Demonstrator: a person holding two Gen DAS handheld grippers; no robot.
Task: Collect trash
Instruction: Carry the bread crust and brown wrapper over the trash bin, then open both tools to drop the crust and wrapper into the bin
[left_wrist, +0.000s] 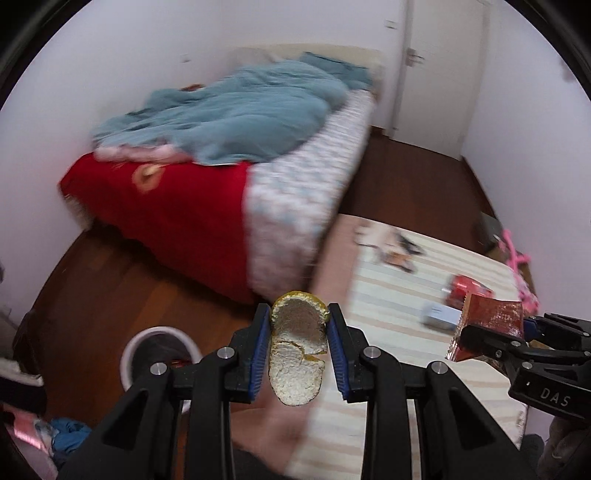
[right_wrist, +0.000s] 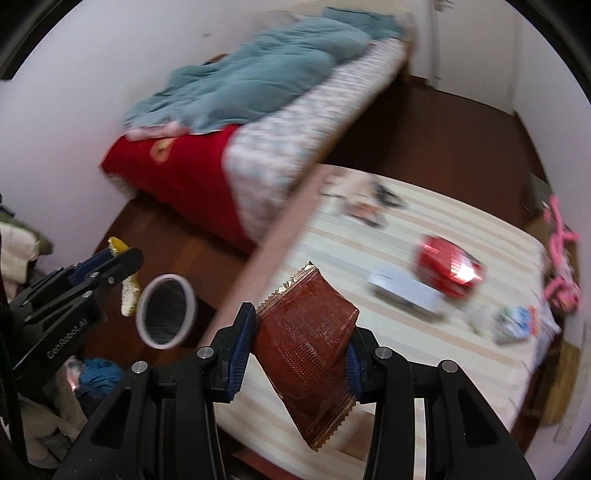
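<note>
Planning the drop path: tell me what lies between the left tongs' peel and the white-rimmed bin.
Only bare dark wooden floor, in the right wrist view, between the yellow fruit peel and the round white-rimmed bin.

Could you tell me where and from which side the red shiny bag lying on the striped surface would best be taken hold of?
Probably at the crumpled upper edge of the red shiny bag, coming down from above. It lies flat beside the white box, so its sides offer little to pinch, while the puffed foil on top should fold between the pads. Both hand-held grippers are full now: left on a peel, right on a brown packet.
</note>
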